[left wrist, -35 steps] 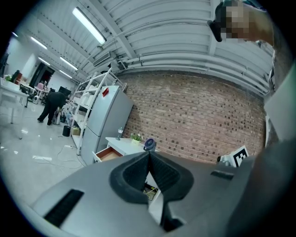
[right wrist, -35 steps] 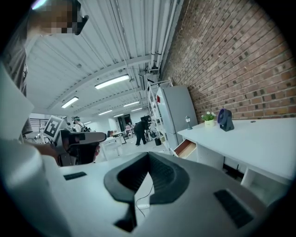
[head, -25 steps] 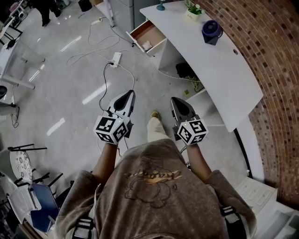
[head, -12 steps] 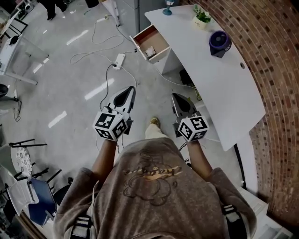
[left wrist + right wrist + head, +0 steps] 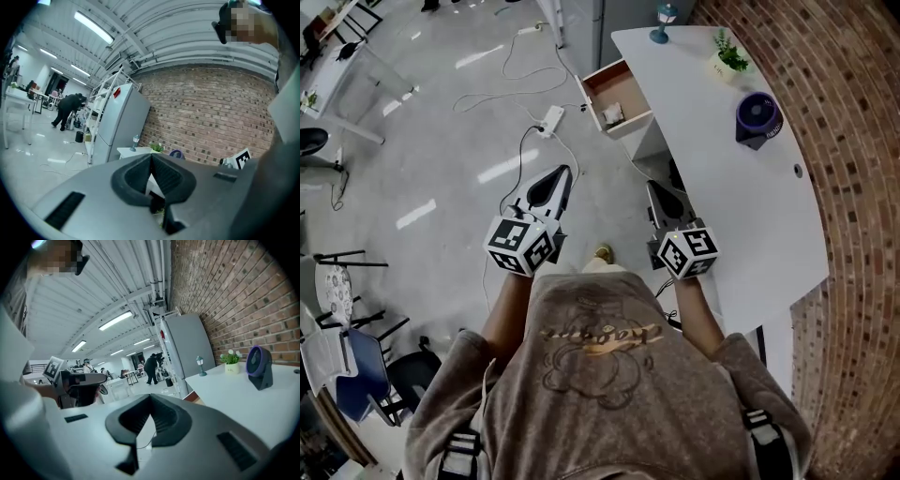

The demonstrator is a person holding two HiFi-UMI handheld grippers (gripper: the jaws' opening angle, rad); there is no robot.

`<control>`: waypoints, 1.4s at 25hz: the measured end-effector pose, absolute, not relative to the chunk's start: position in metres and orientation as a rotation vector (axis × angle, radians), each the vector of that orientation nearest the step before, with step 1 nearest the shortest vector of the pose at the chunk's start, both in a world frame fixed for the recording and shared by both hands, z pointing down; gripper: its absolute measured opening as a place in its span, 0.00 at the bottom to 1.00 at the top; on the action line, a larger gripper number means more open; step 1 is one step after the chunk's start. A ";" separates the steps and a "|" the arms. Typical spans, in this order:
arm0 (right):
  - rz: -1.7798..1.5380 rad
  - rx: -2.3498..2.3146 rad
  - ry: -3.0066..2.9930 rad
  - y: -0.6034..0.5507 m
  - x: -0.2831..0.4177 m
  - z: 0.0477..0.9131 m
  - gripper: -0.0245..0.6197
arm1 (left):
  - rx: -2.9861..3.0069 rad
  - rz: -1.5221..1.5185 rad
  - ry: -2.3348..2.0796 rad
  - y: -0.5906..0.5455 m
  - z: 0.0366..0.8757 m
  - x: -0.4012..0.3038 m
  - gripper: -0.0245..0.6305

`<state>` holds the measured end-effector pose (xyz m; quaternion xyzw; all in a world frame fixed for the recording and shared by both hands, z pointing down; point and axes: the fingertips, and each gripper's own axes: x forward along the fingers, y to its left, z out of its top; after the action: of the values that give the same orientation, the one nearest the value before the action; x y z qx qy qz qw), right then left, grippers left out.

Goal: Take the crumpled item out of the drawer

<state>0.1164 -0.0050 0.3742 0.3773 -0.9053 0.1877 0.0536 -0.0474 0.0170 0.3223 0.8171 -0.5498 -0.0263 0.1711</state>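
Step in hand, as I judge it: the approach, grasp not yet begun. The crumpled item (image 5: 614,114), pale and small, lies inside the open drawer (image 5: 614,84), in the part nearer the person, and it is untouched. The drawer juts from the side of the white desk (image 5: 722,197) towards the open floor, well ahead of both grippers. Left gripper (image 5: 562,173): fingers clenched together on nothing, and its own view shows the pads meeting with only the room behind them. Right gripper (image 5: 653,186): the same, fingers pressed shut and empty. Pose: both hands are held out in front of the chest, side by side and apart. The grippers point forward at the drawer end of the desk, close to level with a slight dip. The marker cubes sit on top near the wrists, and the forearms are half bent. The right gripper runs just beside the desk edge, while the left is over bare floor. To do this well, close the distance first. Mind the power strip (image 5: 551,119) and its cables on the floor near the drawer. Release the fingers of one gripper before it reaches the drawer, not over it. The right looks the handier, being on the desk side. Tip that gripper downward and enter through the drawer's open top, clear of its walls. Straddle the item and pinch its bulk, since a crumpled thing likely gives and slips. Lift straight up before drawing back.
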 end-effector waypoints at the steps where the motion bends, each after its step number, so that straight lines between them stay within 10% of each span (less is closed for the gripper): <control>1: 0.568 1.135 -2.757 -0.011 0.117 0.374 0.03 | 2.316 -0.074 -1.569 0.013 0.322 -0.046 0.05; 35: 0.583 1.199 -2.659 -0.220 0.062 0.398 0.03 | 2.314 -0.067 -1.449 -0.215 0.351 -0.097 0.05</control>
<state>0.0623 -0.2196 0.3978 0.4016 -0.8908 0.1954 0.0835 -0.0967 -0.2146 0.3512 0.8295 -0.5195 -0.0240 0.2038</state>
